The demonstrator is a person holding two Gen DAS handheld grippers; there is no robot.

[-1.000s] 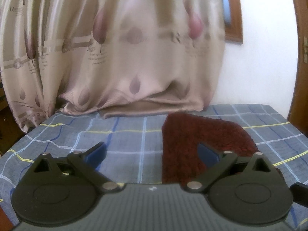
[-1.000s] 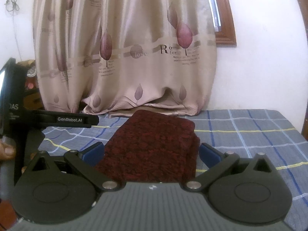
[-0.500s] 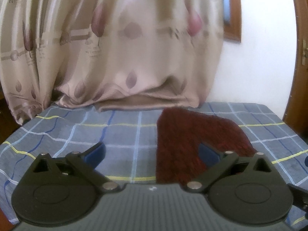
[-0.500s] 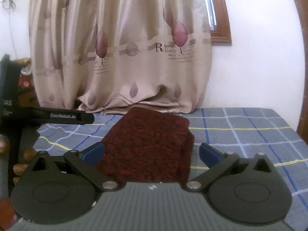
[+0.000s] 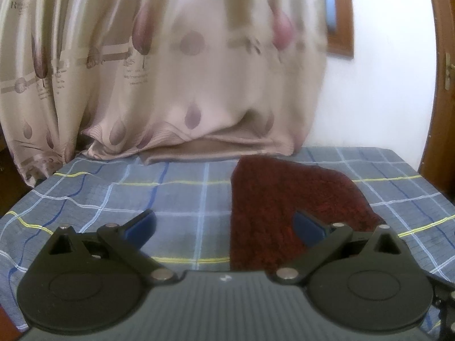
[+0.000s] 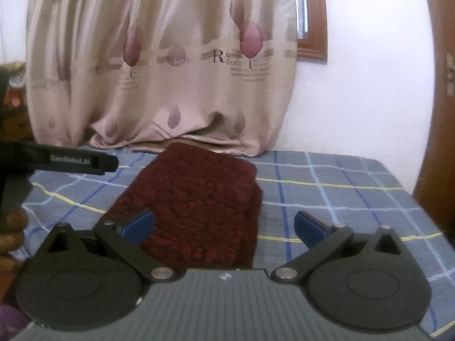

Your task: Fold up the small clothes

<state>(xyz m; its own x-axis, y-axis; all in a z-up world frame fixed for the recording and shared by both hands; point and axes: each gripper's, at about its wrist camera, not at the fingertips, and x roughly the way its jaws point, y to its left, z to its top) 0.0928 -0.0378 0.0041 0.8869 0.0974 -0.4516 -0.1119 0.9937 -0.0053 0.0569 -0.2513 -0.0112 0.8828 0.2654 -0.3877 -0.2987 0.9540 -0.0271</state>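
A dark red textured garment (image 5: 284, 199) lies folded flat on the blue checked bedsheet (image 5: 128, 199). In the left wrist view it sits right of centre, and my left gripper (image 5: 224, 224) hangs open above its near left edge, holding nothing. Seen from the right wrist, the garment (image 6: 199, 199) runs lengthwise away from me as a narrow folded stack. My right gripper (image 6: 224, 224) stands open over its near end with nothing between the blue fingers (image 6: 139, 224). The left tool's black body (image 6: 71, 162) shows at the left edge there, with a hand (image 6: 11, 233) on its handle.
A beige curtain (image 5: 184, 85) with leaf prints hangs behind the bed and bunches onto the sheet's far edge. A white wall (image 6: 355, 85) and a wooden window frame (image 6: 312, 28) stand at the back right. A brown door edge (image 5: 443, 85) borders the right side.
Both grippers have stayed open. The views have shifted slightly, the right one rising a little and drawing back; the garment has not moved.
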